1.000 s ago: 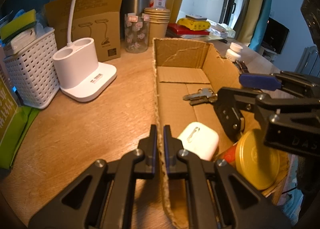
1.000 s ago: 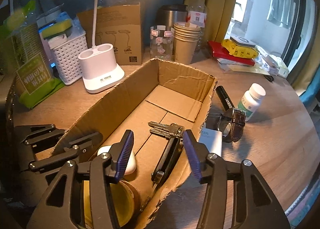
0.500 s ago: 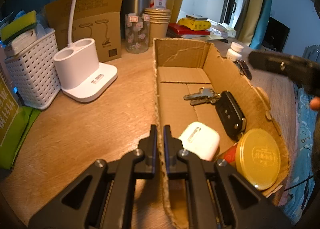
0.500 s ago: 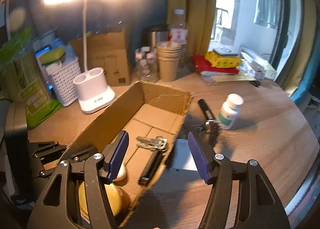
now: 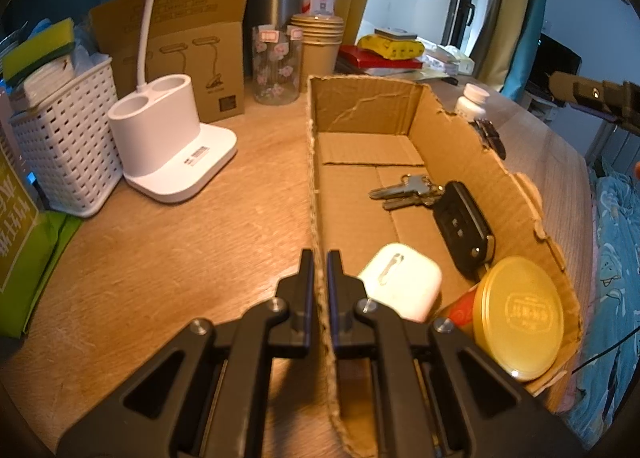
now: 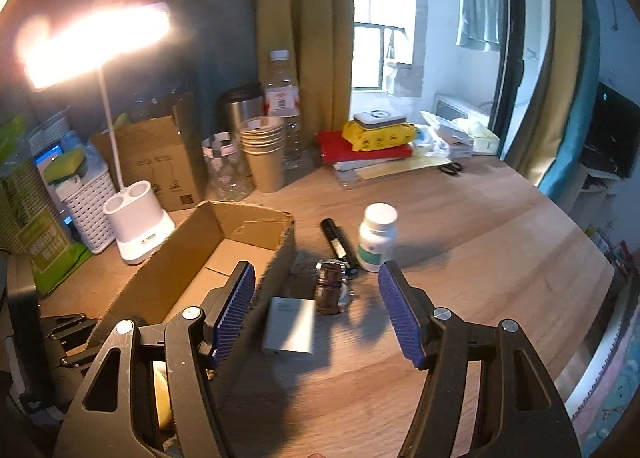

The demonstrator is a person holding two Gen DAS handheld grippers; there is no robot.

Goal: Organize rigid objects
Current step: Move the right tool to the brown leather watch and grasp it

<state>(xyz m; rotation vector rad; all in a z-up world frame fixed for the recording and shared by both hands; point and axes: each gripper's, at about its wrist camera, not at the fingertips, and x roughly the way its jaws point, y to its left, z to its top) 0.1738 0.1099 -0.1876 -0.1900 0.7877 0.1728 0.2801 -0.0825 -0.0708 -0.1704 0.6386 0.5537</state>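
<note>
left gripper (image 5: 319, 286) is clamped on the near end of the cardboard box's (image 5: 472, 146) left wall, pinning the box in place. right gripper (image 6: 316, 312) hangs over the table (image 6: 460, 258) with its blue pads apart and nothing between them.

inside the box, near to far: gold-lidded tin (image 5: 518, 318), white earbud case (image 5: 400, 282), black car key fob (image 5: 464, 228), bunch of metal keys (image 5: 408, 190).

still out on the table, all just right of the box wall and ahead of the right gripper: grey flat power-bank-like block (image 6: 290, 326) nearest, roughly centred between the pads, long axis running away from the gripper. just beyond it the brown-strap watch (image 6: 330, 290), then the black pen-like stick (image 6: 336, 240) lying diagonally, then the upright white pill bottle (image 6: 376, 238) with a green label.

my read: right hand is the only free one and the nearer; the grey block is the likely next pick, needs a drop forward and down.

writing: tin lid is embossed but unreadable, bottle label too small to read, lamp base (image 5: 176, 146) sticker illegible.
</note>
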